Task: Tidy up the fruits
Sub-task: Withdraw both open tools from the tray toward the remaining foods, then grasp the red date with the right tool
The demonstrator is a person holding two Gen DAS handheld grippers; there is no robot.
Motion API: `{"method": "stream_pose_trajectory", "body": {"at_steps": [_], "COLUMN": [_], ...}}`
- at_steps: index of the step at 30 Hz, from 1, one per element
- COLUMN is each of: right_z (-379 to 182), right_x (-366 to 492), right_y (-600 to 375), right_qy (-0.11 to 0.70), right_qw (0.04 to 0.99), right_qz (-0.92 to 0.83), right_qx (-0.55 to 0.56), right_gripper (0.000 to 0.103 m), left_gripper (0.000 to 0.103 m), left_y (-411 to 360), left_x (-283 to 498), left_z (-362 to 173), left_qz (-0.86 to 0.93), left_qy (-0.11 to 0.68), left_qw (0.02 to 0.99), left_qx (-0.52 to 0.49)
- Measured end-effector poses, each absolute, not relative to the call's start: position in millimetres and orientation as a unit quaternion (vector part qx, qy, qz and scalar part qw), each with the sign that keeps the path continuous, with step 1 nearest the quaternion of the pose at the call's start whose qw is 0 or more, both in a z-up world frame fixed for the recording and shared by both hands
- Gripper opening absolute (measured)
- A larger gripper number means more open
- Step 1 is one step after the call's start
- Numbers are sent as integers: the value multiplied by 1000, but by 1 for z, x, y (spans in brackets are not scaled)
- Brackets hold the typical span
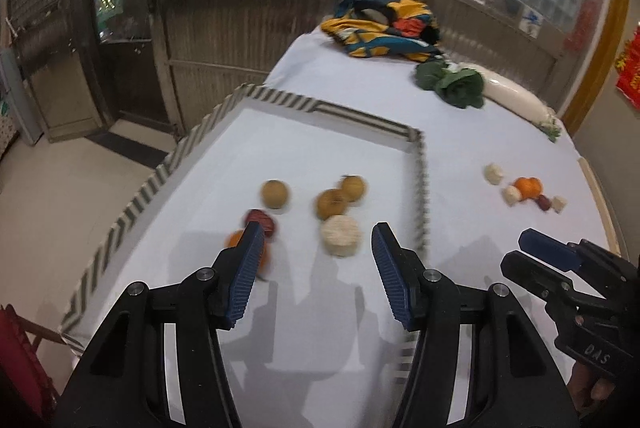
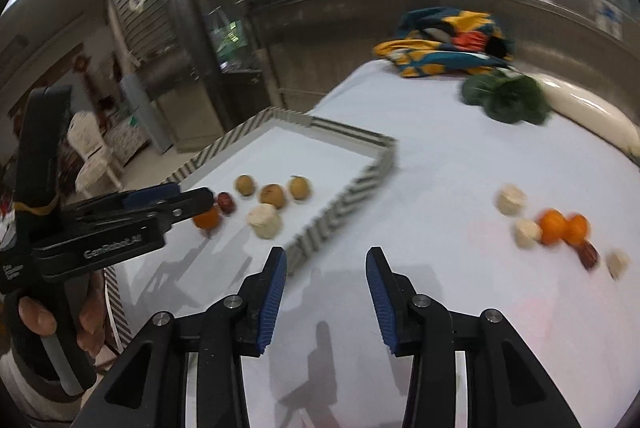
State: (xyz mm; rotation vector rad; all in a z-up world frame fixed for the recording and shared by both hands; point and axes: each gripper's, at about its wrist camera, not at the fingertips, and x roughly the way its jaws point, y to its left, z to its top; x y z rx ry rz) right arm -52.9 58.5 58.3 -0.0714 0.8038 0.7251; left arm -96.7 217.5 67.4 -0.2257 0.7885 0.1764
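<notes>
Currently both jaws stand wide and empty: left hand-held gripper (image 1: 318,240) over the striped tray (image 1: 418,180), right hand-held gripper (image 2: 326,260) beside it. Sorting appears part done. Round fruits (image 1: 332,202) lie in the tray; loose fruits (image 2: 558,228) toward the table's (image 2: 420,156) right edge likely need collecting next.

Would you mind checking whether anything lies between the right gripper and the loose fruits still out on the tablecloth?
Nothing visible does. The right gripper is open over bare tablecloth, and the loose fruits lie ahead to its right with only cloth between. The striped tray wall stands to its left, off that path.
</notes>
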Motion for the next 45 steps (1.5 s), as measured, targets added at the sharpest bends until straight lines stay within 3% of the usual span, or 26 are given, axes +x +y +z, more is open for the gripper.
{"method": "stream_pose_trajectory", "body": {"at_steps": [22,28,45], "right_z": [58,59,14], "right_x": [-43,-21,57], "right_y": [-102,-126,-113], "right_qy": [369,354,399], "right_qw": [900,913,888], "right_qz": [228,199,223], "right_qx": [32,48,-42], "right_gripper": [45,45,45], "left_gripper": [56,56,56], "left_y": [69,54,46], "left_x": [-41,-13,35], "left_z": [86,78,31], "left_qz": [-36,-26,-46], "left_qy": [348,351,418], "left_qw": [934,934,904], "left_qx": [-73,-66,-73]}}
